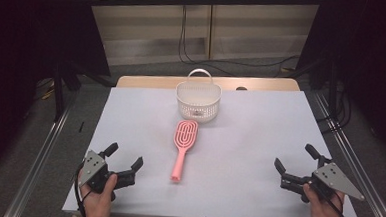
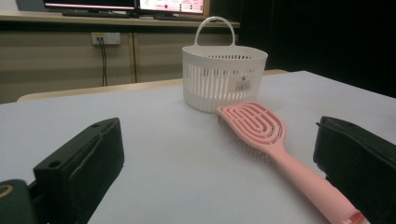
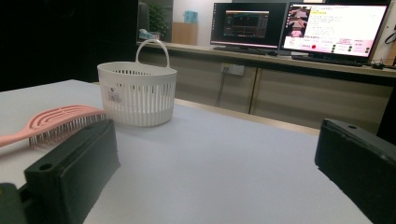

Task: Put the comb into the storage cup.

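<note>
A pink vented hairbrush lies bristles down in the middle of the white table, handle toward me; it is also in the left gripper view and the right gripper view. Just beyond its head stands a white slotted basket with an upright handle. My left gripper rests open at the near left, left of the brush handle, nothing between its jaws. At the near right my right gripper is open and empty too.
The white table top ends at a wooden strip behind the basket. Metal rails run along both sides of the table. Monitors stand on a counter beyond the far edge, and cables hang down the wall there.
</note>
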A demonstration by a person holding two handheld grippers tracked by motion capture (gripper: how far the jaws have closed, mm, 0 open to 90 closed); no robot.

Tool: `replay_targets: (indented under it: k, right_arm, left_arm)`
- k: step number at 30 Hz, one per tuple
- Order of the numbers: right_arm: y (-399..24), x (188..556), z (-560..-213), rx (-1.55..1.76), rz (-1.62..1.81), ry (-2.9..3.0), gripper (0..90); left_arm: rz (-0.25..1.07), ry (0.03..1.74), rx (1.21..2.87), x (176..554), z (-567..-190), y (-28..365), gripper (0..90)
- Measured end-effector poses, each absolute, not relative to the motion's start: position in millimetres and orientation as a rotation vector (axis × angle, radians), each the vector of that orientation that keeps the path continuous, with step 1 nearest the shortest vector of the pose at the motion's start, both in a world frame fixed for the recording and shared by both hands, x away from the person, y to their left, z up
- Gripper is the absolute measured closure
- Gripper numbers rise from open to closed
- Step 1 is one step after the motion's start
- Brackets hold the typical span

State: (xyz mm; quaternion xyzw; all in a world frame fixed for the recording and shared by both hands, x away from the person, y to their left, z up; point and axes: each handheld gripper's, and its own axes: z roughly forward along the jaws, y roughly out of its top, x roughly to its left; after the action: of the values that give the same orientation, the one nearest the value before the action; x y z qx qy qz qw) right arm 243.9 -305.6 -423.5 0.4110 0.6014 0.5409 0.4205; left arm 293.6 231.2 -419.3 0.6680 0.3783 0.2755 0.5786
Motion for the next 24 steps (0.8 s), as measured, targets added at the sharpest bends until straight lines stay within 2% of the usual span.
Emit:
replay_targets:
  k: [24]
  right_arm:
    - [-305.1,245.2,-424.5,1.037,1.378,1.518,0.0]
  left_arm:
    - [0.597,0.850,1.610,296.5,-416.2,217.0,4.4]
